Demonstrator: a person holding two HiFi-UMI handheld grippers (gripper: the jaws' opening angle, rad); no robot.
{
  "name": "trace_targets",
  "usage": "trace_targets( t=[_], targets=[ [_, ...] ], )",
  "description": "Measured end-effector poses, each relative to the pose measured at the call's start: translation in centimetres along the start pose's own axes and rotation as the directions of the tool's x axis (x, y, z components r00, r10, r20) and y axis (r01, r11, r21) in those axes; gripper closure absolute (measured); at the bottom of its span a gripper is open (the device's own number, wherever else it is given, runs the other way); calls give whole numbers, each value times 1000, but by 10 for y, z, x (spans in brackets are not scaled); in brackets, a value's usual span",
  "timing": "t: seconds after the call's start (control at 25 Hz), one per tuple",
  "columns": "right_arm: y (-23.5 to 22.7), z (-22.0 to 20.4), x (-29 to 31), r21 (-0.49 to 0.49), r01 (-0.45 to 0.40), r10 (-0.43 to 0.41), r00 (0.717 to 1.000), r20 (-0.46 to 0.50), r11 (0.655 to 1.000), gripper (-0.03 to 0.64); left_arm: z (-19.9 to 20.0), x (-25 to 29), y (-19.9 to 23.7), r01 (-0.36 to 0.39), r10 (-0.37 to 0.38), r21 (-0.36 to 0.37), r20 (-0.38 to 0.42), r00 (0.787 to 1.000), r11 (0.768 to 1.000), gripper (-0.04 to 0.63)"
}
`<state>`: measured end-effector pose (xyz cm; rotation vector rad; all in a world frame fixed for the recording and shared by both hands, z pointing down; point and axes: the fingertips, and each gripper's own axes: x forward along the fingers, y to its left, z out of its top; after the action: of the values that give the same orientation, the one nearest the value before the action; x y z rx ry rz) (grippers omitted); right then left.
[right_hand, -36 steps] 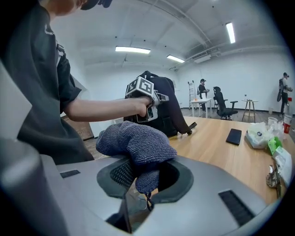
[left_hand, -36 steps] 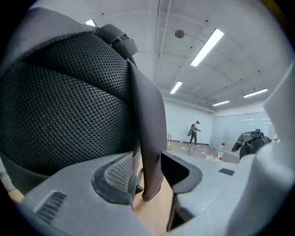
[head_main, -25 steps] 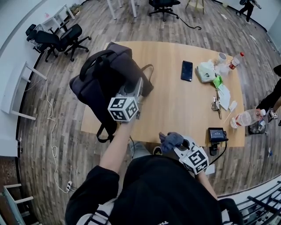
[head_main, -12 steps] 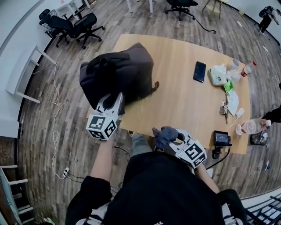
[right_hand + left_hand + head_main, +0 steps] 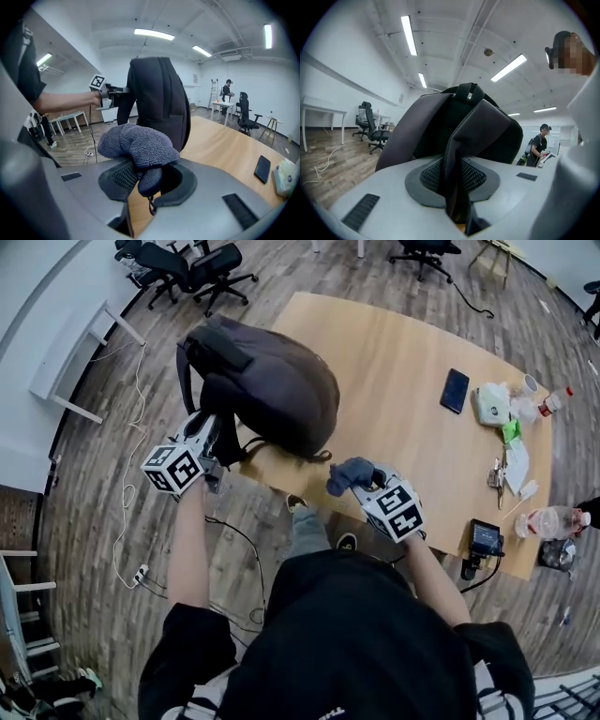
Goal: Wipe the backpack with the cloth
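Note:
A dark grey backpack (image 5: pixel 267 390) stands upright on the near left corner of the wooden table (image 5: pixel 403 362). My left gripper (image 5: pixel 217 432) is beside its left flank, off the table edge, shut on a shoulder strap (image 5: pixel 457 154) that runs between the pads; its jaws have just been opening slightly with the strap still between them. My right gripper (image 5: pixel 361 479) sits at the table's near edge, just right of the backpack (image 5: pixel 157 98), shut on a bunched blue-grey cloth (image 5: pixel 133 145). The cloth (image 5: pixel 349 474) is a short gap away from the bag.
On the table's right part lie a black phone (image 5: pixel 455 390), a tissue box (image 5: pixel 490 406), papers, a plastic bottle (image 5: pixel 553 521) and a small black device (image 5: pixel 483 538). Office chairs (image 5: pixel 197 263) stand behind the bag. A cable (image 5: pixel 136 521) trails on the wooden floor at left.
The left gripper has swung left past the table edge with the strap, and the backpack now stands upright at the corner. The right gripper has carried the cloth up toward the bag.

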<state>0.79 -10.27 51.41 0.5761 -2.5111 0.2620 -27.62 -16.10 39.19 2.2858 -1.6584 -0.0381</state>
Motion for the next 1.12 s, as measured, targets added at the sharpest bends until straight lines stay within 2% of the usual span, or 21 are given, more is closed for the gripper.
trace_targets(
  t=[0.12, 0.28, 0.4, 0.52, 0.64, 0.84, 1.0, 1.12],
  targets=[
    [-23, -7, 67, -31, -1, -3, 992, -127, 1000, 523, 5, 6, 14, 0, 0, -10, -13, 1000, 1000, 520],
    [-41, -16, 126, -51, -5, -9, 960, -280, 999, 523, 21, 4, 26, -33, 33, 4, -24, 999, 999, 520],
    [-41, -20, 141, -64, -18, -4, 947, -322, 998, 523, 14, -2, 22, -41, 41, 16, -47, 998, 999, 518],
    [-42, -18, 143, -70, -23, -1, 945, -328, 997, 525, -15, -14, -3, 10, -5, 58, -78, 997, 998, 505],
    [-42, -11, 138, -108, -23, -13, 949, -315, 994, 525, -35, -29, -27, 34, -33, 62, -28, 999, 998, 458],
    [-31, 30, 118, -158, -6, -26, 980, -198, 987, 525, -48, -40, -56, 15, -15, 157, -2, 1000, 988, 306],
    [-20, 86, 88, -245, 48, -63, 997, -54, 968, 525, -52, -37, -68, 5, -5, 165, -2, 1000, 986, 285],
    [-7, 141, 56, -285, 100, -71, 992, 108, 953, 525, -51, -40, -75, 0, 1, 187, -2, 1000, 982, 284]
  ],
)
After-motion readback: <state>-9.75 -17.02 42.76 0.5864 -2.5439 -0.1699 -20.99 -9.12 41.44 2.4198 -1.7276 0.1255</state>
